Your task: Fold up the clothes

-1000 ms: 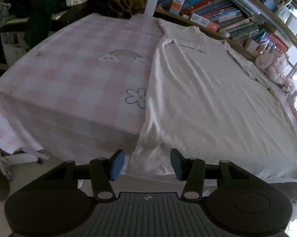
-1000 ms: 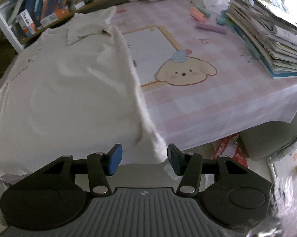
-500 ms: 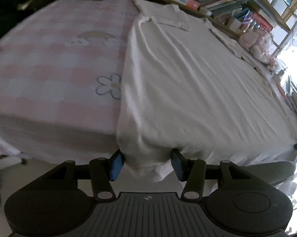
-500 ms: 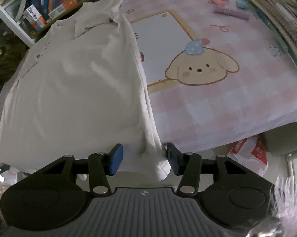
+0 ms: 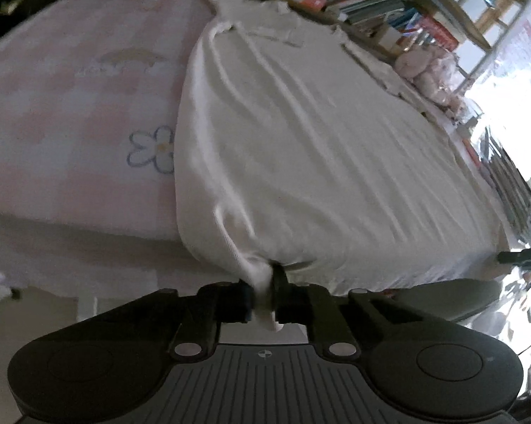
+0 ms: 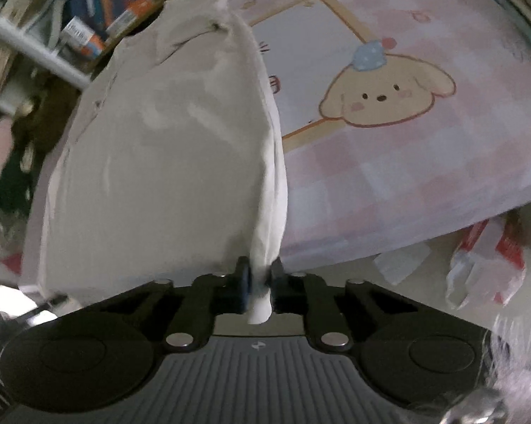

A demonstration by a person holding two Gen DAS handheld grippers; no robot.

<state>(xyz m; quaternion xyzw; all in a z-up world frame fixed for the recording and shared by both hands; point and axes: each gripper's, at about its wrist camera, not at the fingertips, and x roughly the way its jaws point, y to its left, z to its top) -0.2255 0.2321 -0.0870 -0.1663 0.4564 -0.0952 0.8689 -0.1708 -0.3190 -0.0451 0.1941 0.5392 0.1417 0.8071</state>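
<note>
A white collared shirt (image 5: 300,134) lies spread on the pink checked tablecloth (image 5: 71,106), collar at the far end. My left gripper (image 5: 261,296) is shut on the shirt's near left hem corner at the table's front edge. My right gripper (image 6: 258,282) is shut on the shirt's (image 6: 166,148) near right hem corner, which is pulled up into a ridge along the right side. The tip of the right gripper (image 5: 523,258) shows at the right edge of the left wrist view.
A bookshelf (image 5: 353,3) runs behind the table. Plush toys (image 5: 428,74) sit at the far right. The tablecloth (image 6: 389,162) bears a puppy print (image 6: 382,95). Red and white bags (image 6: 484,268) lie on the floor at right.
Both grippers moved in on the hem corners and closed on them. The cloth is now bunched between each pair of fingers and pulled taut.
</note>
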